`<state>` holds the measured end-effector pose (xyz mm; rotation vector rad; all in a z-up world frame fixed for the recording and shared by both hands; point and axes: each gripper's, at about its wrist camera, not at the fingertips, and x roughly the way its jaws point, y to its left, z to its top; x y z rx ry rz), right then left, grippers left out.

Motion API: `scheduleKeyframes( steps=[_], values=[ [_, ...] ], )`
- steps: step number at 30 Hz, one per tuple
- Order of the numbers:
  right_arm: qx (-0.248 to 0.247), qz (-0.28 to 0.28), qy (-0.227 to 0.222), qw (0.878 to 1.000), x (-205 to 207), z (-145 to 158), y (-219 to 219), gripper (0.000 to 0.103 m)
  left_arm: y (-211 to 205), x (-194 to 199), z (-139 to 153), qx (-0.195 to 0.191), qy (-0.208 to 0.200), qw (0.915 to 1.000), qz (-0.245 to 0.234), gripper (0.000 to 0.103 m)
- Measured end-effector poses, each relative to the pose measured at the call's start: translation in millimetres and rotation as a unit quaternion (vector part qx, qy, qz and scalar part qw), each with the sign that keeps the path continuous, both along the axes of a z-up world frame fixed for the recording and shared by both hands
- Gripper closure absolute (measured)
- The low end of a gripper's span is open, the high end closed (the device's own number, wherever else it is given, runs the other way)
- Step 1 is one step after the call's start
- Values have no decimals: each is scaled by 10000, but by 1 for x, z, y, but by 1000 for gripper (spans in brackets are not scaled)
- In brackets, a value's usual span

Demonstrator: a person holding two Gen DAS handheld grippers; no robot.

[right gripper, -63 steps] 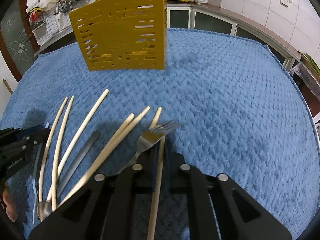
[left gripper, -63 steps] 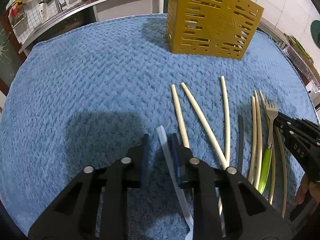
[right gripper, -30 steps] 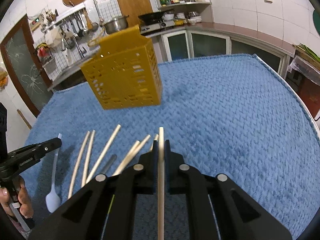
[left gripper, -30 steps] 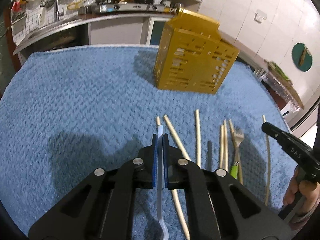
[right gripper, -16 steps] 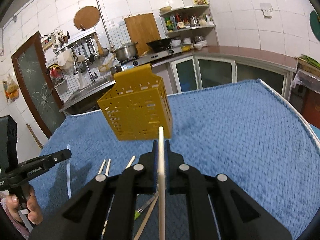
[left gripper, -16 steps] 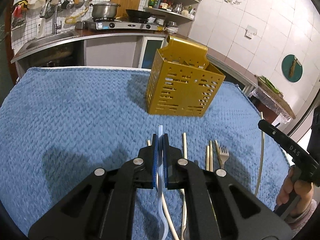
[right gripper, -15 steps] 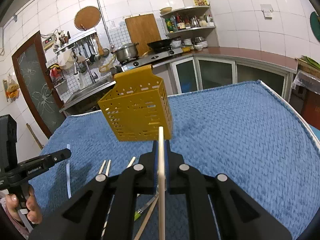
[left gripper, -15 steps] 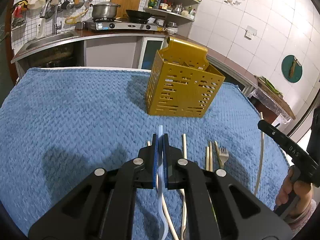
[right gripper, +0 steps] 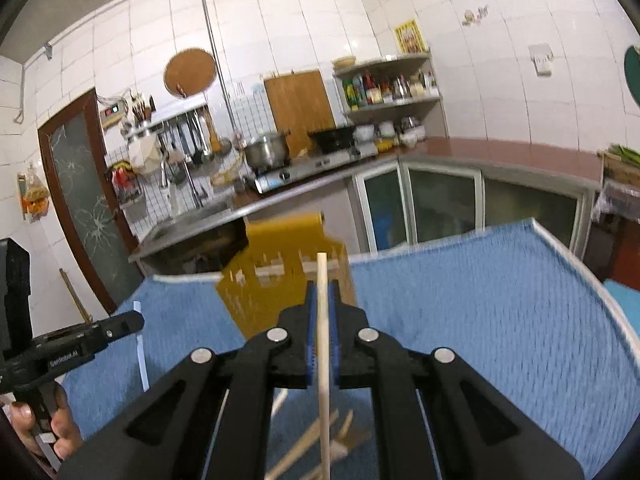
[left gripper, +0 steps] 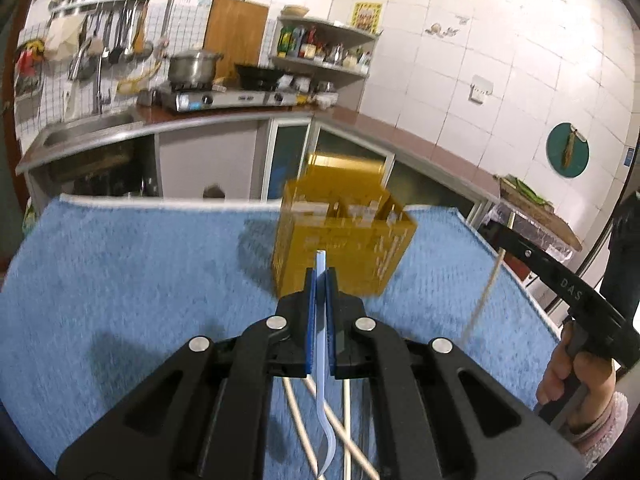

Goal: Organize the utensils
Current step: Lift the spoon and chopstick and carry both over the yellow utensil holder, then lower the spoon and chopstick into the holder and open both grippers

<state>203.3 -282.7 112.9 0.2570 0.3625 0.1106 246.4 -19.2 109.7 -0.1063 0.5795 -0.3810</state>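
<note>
Above the blue-towelled counter (left gripper: 120, 264), both grippers have risen since a second ago, when they were low over the scattered utensils; the cameras now look out across the kitchen instead of down. The left gripper (left gripper: 319, 276) has its fingers pinching the handle of a translucent white spoon (left gripper: 320, 380), whose bowl hangs below. The right gripper (right gripper: 322, 292) has its fingers pinching a pale chopstick (right gripper: 323, 360), held upright. The yellow utensil holder (left gripper: 340, 248) stands ahead of both on the counter, compartments open upward. More chopsticks (left gripper: 348, 432) lie on the towel below. With both pieces lifted clear, carrying them over the holder looks like the next step.
</note>
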Motion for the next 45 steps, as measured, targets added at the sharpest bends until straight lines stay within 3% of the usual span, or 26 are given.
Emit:
scheduleKeyframes(
  steps=[7,11,15,20,24,30,37,45],
  values=[
    [-85,-15,-616,9981,29,55,1,97,-15,27,52,-56,-783,9969,57,100],
    [-36,-41,-848,9964,45,84,-1,97,-20,55,80,-274,-1107,9934,123,100],
    [26,-61,-1069,9943,62,111,-5,97,-33,76,96,-237,-1421,9894,159,100],
    [16,-154,-1162,9931,88,121,-4,97,-51,106,100,-143,-1655,9859,224,100],
    [-36,-188,-1135,9934,103,111,-3,97,-56,131,85,-186,-1572,9868,331,100],
    [-287,-60,-939,9952,119,71,3,97,-63,151,44,19,-1375,9898,364,100],
    [-280,79,-481,9984,134,20,1,97,-55,154,8,65,-1140,9928,354,100],
    [-371,123,-278,9988,136,-6,4,97,-51,150,-16,142,-909,9951,370,100]
  ],
)
